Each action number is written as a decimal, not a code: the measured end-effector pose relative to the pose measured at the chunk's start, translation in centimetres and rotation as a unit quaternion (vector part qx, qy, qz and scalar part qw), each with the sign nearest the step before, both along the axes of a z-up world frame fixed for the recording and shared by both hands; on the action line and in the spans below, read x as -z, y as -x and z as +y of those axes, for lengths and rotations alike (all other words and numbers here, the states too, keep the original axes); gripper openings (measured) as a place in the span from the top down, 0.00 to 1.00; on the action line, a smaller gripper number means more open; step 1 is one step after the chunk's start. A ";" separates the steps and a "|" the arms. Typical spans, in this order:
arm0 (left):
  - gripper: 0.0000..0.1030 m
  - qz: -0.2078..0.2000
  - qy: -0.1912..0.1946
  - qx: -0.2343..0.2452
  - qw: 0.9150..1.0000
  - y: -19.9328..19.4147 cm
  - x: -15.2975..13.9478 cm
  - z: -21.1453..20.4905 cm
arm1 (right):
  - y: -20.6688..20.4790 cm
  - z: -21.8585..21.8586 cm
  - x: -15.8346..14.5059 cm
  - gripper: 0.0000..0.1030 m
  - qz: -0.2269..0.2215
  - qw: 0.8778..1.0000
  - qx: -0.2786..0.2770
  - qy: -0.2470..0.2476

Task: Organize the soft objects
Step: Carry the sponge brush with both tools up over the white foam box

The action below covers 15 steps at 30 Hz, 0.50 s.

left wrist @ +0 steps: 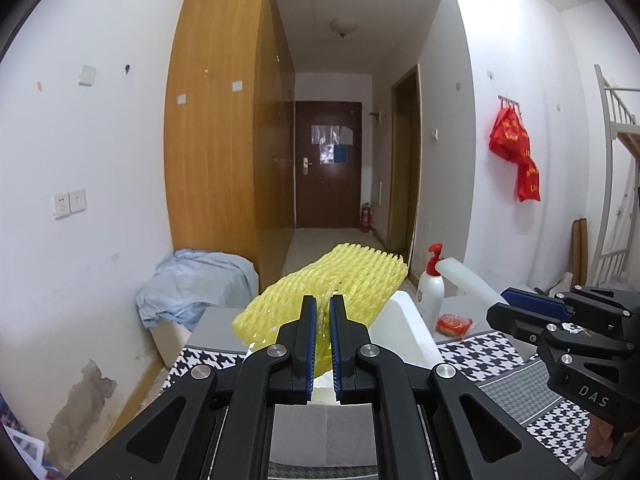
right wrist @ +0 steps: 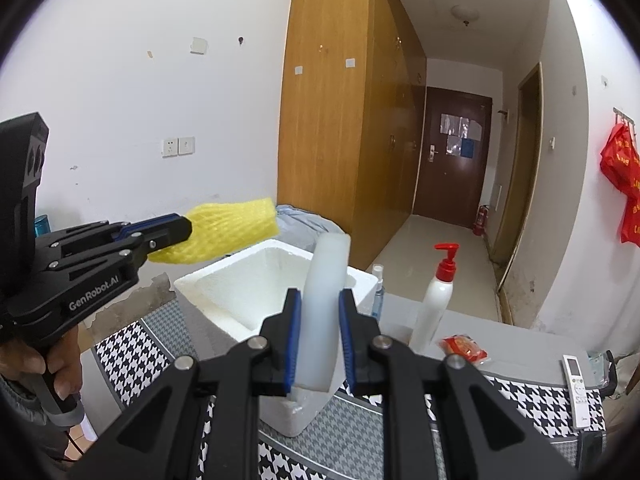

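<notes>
My left gripper (left wrist: pixel 323 304) is shut on a yellow foam net sleeve (left wrist: pixel 340 280) and holds it in the air above the white foam box (left wrist: pixel 404 332). In the right wrist view the left gripper (right wrist: pixel 182 228) holds the yellow net (right wrist: pixel 236 236) up and to the left of the box (right wrist: pixel 240 284). My right gripper (right wrist: pixel 320 300) is shut on a white foam block (right wrist: pixel 322 308), upright over the near side of the box. In the left wrist view the right gripper (left wrist: pixel 516 300) holds the white block (left wrist: pixel 468 276) at the right.
A white pump bottle with a red top (right wrist: pixel 436 300), a small spray bottle (right wrist: pixel 377 292), a red snack packet (right wrist: pixel 462 346) and a remote (right wrist: pixel 576 384) lie on the houndstooth cloth (right wrist: pixel 132 352). A blue cloth (left wrist: pixel 192 284) covers a box by the wooden wardrobe (left wrist: pixel 224 120).
</notes>
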<state>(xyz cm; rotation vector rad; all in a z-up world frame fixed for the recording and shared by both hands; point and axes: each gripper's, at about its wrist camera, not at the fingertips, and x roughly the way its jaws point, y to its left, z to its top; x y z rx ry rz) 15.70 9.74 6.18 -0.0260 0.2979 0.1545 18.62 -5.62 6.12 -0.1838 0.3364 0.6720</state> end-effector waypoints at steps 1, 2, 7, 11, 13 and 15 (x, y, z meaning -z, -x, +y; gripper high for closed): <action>0.93 0.002 0.001 0.000 1.000 -0.3 0.0 0.0 | -0.2 0.1 0.0 0.79 0.001 1.000 0.002 0.001; 0.93 0.004 0.002 0.002 1.000 -0.6 0.1 0.1 | -0.4 0.2 0.0 0.79 0.002 1.000 0.002 0.003; 0.93 0.020 0.007 0.007 1.000 -2.3 0.7 0.5 | -0.9 0.4 0.1 0.79 0.004 1.000 0.008 0.005; 0.93 0.030 0.009 0.009 0.999 -3.5 1.3 0.7 | -1.2 0.7 0.3 0.79 0.005 1.000 0.012 0.011; 0.93 0.033 0.011 0.011 0.999 -3.9 1.5 0.9 | -1.4 0.7 0.4 0.79 0.007 1.000 0.014 0.011; 0.93 0.036 0.012 0.012 0.999 -4.3 1.6 1.0 | -1.6 0.7 0.4 0.79 0.008 1.000 0.016 0.014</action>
